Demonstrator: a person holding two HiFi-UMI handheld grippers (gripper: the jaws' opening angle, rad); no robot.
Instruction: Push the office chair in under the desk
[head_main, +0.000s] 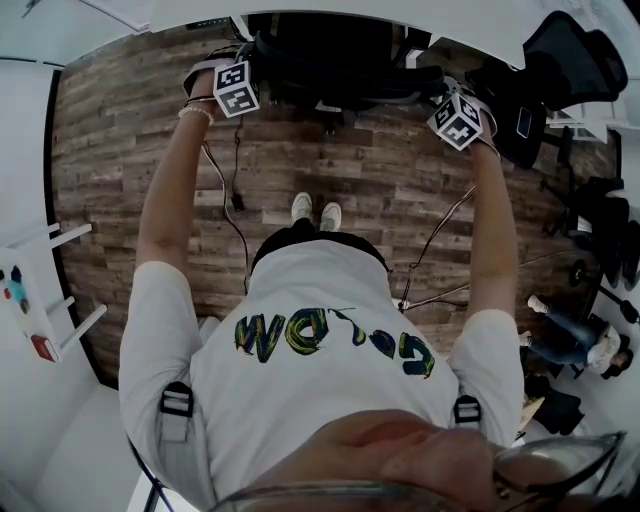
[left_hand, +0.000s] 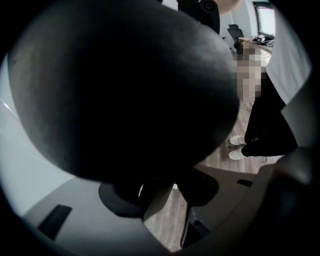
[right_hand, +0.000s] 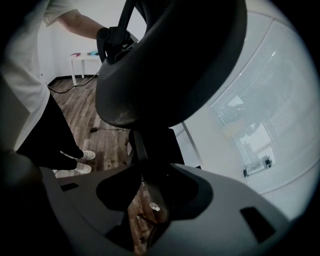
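The black office chair (head_main: 340, 60) stands at the top of the head view, partly under the white desk (head_main: 400, 15). My left gripper (head_main: 235, 88) is at the chair's left armrest and my right gripper (head_main: 457, 118) at its right armrest. In the left gripper view the dark armrest pad (left_hand: 120, 90) fills most of the picture, and its support runs down between the jaws of the left gripper (left_hand: 165, 192). In the right gripper view the armrest pad (right_hand: 175, 60) hangs above. Its post passes between the jaws of the right gripper (right_hand: 150, 192), which close on it.
A second black chair (head_main: 570, 55) stands at the back right. Cables (head_main: 232, 190) trail over the wood floor beside the person's white shoes (head_main: 315, 210). A white table (head_main: 30, 310) is at the left, and a seated person (head_main: 575, 340) is at the right edge.
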